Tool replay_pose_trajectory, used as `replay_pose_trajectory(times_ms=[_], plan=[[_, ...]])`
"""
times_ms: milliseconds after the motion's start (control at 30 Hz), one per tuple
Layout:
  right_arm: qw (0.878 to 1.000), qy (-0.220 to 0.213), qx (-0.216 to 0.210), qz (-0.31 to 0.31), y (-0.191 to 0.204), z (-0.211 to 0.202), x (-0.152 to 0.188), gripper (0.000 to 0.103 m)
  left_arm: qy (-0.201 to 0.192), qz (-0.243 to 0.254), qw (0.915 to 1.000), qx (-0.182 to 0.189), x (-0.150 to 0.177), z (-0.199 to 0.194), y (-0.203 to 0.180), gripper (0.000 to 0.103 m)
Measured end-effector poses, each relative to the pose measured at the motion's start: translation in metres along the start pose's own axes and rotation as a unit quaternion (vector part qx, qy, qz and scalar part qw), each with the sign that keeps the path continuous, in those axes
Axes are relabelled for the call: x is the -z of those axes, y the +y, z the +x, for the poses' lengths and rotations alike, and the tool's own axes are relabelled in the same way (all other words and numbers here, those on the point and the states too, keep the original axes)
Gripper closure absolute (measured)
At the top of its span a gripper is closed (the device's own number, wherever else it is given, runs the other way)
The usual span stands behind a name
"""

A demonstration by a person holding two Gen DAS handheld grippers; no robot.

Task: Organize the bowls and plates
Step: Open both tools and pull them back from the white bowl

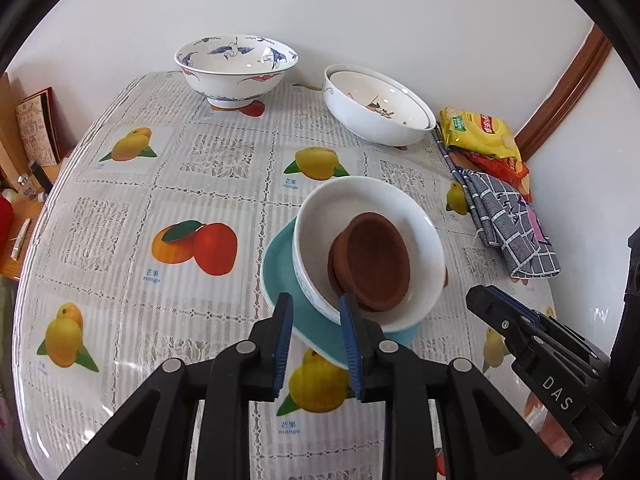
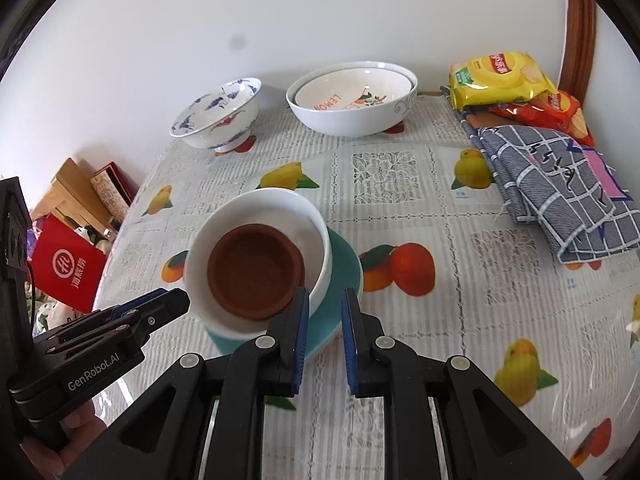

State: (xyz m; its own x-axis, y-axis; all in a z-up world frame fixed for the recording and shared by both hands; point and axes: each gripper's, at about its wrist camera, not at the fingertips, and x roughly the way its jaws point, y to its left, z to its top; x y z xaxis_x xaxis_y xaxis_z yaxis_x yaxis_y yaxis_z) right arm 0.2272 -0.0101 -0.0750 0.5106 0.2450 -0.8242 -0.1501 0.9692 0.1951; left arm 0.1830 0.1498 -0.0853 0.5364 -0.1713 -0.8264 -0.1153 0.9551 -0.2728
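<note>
while both point steeply down with jaws slightly apart and empty, the left gripper (image 1: 316, 306) and right gripper (image 2: 325, 300) flank a teal plate (image 2: 344, 268) under a white bowl (image 2: 312, 220) nesting brown dishes (image 2: 252, 272), their count unclear; farther bowls (image 1: 236, 68) line the wall.

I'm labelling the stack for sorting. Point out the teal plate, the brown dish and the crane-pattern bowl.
teal plate (image 2: 344, 280): right wrist view, bare right rim.
brown dish (image 2: 254, 270): right wrist view, inner floor.
crane-pattern bowl (image 1: 236, 80): left wrist view, outer front wall.
</note>
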Motion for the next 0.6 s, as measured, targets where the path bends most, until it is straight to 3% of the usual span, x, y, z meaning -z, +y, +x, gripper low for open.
replay_pose_trajectory(times_ms=[67, 133, 233, 367, 500, 600], plan=[[1.0, -0.007, -0.002, 0.001, -0.001, -0.015, 0.007, 0.083, -0.012, 0.01, 0.9999, 0.001, 0.008, -0.014, -0.007, 0.067], [1.0, -0.018, 0.004, 0.0, -0.003, -0.031, 0.016, 0.074, -0.025, 0.018, 0.9995, 0.001, 0.015, -0.027, -0.014, 0.066], [0.999, -0.036, 0.008, 0.007, -0.01, -0.055, 0.027, 0.069, -0.04, 0.033, 0.9987, 0.0, 0.029, -0.046, -0.029, 0.065], [0.998, -0.054, 0.011, 0.019, -0.022, -0.089, 0.043, 0.056, -0.063, 0.054, 0.9965, -0.011, 0.051, -0.07, -0.052, 0.055], [0.997, -0.072, 0.033, 0.012, -0.032, -0.118, 0.061, 0.036, -0.092, 0.067, 0.9932, -0.024, 0.072, -0.091, -0.074, 0.047], [0.995, -0.087, 0.051, 0.016, -0.042, -0.137, 0.076, 0.031, -0.109, 0.08, 0.9903, -0.032, 0.085, -0.105, -0.089, 0.038]])
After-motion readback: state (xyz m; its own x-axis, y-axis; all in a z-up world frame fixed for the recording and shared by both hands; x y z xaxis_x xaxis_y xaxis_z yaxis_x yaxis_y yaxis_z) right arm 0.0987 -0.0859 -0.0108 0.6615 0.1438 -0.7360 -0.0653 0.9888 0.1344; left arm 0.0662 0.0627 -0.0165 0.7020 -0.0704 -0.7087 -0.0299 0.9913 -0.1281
